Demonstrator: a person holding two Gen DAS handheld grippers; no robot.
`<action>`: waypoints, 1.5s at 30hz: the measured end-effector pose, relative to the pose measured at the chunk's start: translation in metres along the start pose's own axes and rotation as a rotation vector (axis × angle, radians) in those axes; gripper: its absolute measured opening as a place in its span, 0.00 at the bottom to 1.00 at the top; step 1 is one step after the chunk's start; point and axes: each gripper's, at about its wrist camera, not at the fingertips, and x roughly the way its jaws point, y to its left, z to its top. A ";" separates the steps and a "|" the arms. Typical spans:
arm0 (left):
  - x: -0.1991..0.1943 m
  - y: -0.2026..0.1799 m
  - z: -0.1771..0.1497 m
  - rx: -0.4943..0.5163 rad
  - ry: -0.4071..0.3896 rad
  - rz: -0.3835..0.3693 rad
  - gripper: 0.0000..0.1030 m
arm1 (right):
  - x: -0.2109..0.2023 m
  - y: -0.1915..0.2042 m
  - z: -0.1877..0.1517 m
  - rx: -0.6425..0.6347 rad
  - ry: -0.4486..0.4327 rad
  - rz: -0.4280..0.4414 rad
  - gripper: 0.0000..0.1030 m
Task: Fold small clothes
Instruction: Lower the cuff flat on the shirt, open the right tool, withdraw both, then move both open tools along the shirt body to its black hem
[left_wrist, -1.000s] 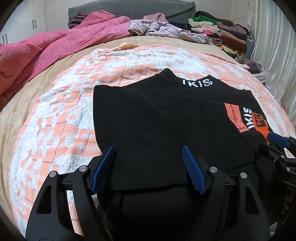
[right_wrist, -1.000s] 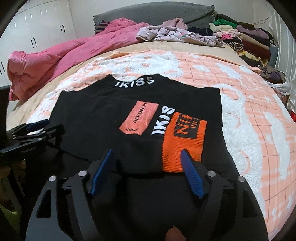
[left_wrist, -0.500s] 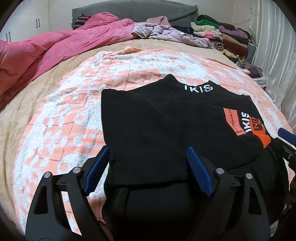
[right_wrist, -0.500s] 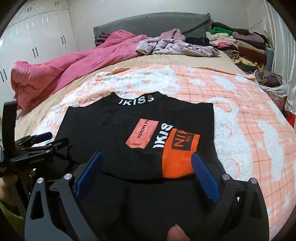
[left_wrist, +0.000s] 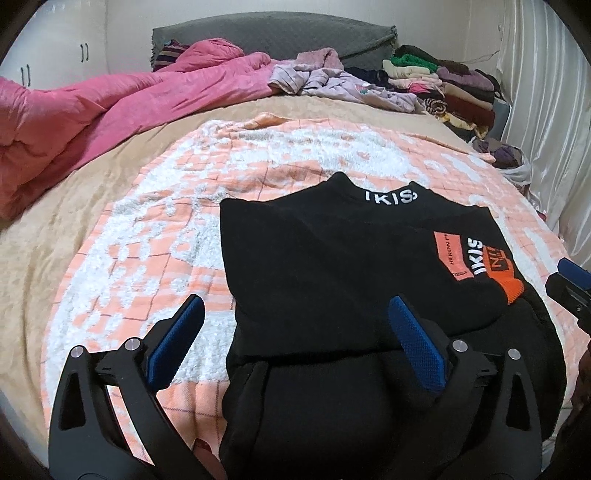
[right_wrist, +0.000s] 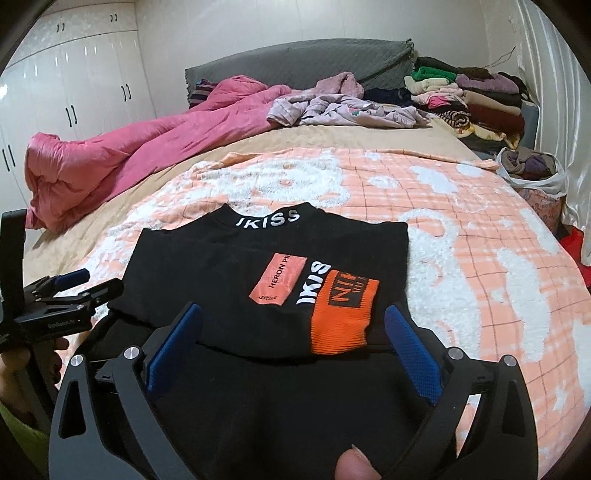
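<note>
A small black sweater (left_wrist: 332, 266) with white "IKISS" lettering on the collar lies folded on the bed; it also shows in the right wrist view (right_wrist: 258, 266). An orange cuff (right_wrist: 343, 317) of a folded-in sleeve lies on top of it. My left gripper (left_wrist: 295, 325) is open and empty, above the sweater's near left edge. My right gripper (right_wrist: 293, 332) is open and empty, above the near edge by the orange cuff. The left gripper shows at the left of the right wrist view (right_wrist: 77, 288), and the right gripper's tip at the right edge of the left wrist view (left_wrist: 570, 280).
An orange-and-white blanket (left_wrist: 147, 229) lies under the sweater. A pink duvet (left_wrist: 110, 107) is heaped at the far left. Loose pale clothes (right_wrist: 343, 107) and a stack of folded clothes (right_wrist: 476, 99) sit at the head of the bed. A bag (right_wrist: 532, 173) stands at the right.
Both grippers have drawn back and risen from the sweater, staying open. The sweater looks smaller and farther off; it has not moved.
</note>
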 end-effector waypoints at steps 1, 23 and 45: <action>-0.002 0.001 0.001 -0.001 -0.004 -0.001 0.91 | -0.002 0.000 0.000 0.000 -0.003 -0.001 0.96; -0.050 0.010 -0.011 0.019 -0.045 0.035 0.91 | -0.049 -0.012 -0.015 -0.004 -0.046 -0.032 0.96; -0.078 0.026 -0.044 0.022 0.000 0.073 0.91 | -0.076 -0.034 -0.052 0.010 0.001 -0.067 0.96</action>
